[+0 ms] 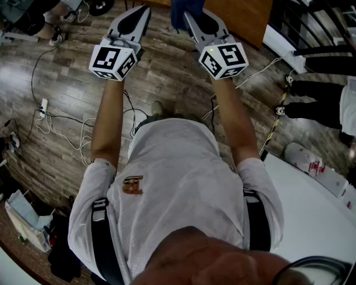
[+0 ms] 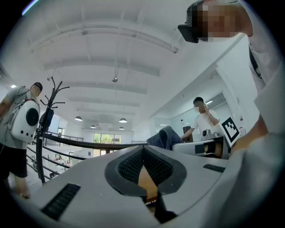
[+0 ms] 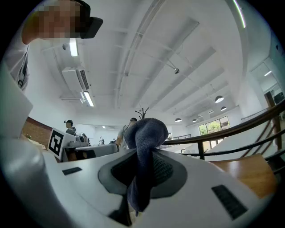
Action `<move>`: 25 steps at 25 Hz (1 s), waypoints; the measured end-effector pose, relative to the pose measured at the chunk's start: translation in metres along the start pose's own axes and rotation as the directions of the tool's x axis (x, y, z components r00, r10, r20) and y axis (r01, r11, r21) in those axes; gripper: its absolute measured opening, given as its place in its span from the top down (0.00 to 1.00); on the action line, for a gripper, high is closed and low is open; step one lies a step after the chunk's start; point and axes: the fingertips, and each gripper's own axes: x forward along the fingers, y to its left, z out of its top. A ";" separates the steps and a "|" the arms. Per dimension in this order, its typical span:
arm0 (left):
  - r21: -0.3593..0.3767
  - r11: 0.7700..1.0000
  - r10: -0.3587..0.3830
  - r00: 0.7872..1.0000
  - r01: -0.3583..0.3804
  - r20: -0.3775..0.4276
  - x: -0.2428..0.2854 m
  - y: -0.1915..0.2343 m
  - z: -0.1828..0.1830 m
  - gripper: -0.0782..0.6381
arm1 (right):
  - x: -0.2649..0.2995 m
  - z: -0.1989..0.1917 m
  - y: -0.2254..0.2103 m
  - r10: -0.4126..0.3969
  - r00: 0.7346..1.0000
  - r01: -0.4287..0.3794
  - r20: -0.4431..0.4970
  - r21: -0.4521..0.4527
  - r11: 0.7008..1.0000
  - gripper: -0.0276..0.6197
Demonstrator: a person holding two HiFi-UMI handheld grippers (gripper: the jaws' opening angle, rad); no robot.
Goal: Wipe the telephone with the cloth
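head view: left gripper [image 1: 140, 11] and right gripper [image 1: 192, 16] are held out ahead, with no telephone near either. left gripper view: jaws pressed together, empty. right gripper view: jaws clamped on the blue cloth [image 3: 144, 138], which bunches above the tips. wiping seems not yet started.

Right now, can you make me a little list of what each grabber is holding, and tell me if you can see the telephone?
left gripper: jaws shut, nothing between them
right gripper: shut on the blue cloth
cloth: bunched above the jaws, with a tail hanging down between them
where the grippers are: both held out in front of the person, above the wooden floor
telephone: not visible in any view
wiping: the cloth touches nothing but the right gripper
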 end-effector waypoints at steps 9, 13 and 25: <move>0.004 1.000 0.017 1.000 -0.017 0.001 0.002 -0.003 0.007 0.87 | -0.002 0.011 -0.002 0.018 1.000 -0.019 0.022 0.006 1.000 0.84; 0.011 0.999 0.034 0.999 -0.034 0.000 0.008 -0.005 0.009 0.87 | -0.004 0.014 -0.010 0.030 0.999 -0.030 0.020 0.007 1.000 0.84; 0.054 0.994 0.095 0.995 -0.095 -0.001 0.046 -0.022 0.005 0.87 | -0.018 0.014 -0.059 0.090 0.996 -0.091 0.025 0.012 0.996 0.84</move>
